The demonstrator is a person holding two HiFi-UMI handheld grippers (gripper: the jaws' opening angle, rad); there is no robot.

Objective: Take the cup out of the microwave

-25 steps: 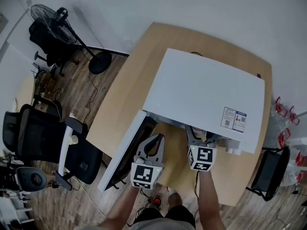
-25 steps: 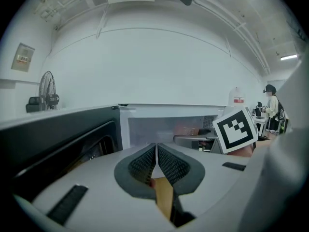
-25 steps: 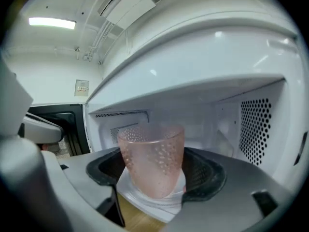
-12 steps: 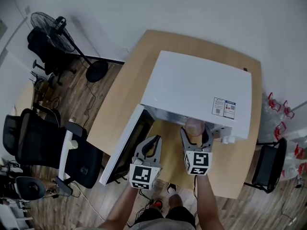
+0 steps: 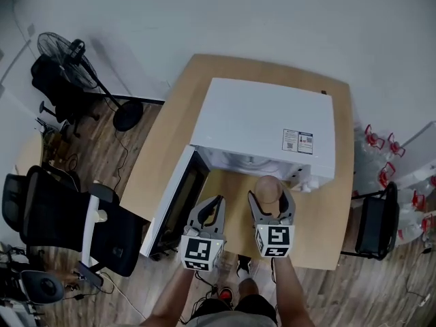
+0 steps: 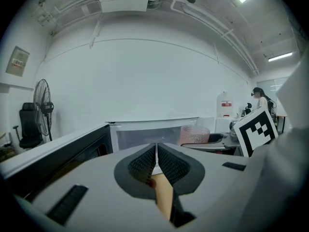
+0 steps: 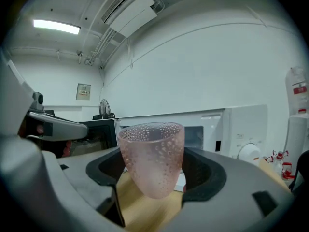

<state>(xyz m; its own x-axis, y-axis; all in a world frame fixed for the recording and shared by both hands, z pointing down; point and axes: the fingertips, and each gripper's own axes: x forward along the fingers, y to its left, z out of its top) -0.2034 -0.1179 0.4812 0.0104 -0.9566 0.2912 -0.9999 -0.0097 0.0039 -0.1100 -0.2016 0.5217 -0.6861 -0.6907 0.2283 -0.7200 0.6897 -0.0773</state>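
R gripper (image 5: 271, 199) grips the pink dimpled translucent cup (image 7: 152, 153) upright, axis vertical. L gripper (image 5: 210, 213) sits just beside it, jaws together on nothing. Cup hangs over the light wooden table (image 5: 310, 227), just outside the open white microwave (image 5: 262, 121) beyond, so set-down falls to R.

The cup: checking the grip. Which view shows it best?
The right gripper view: the cup sits large and upright between the right gripper's jaws. The head view shows only its top; the left gripper view shows it small, at the right.
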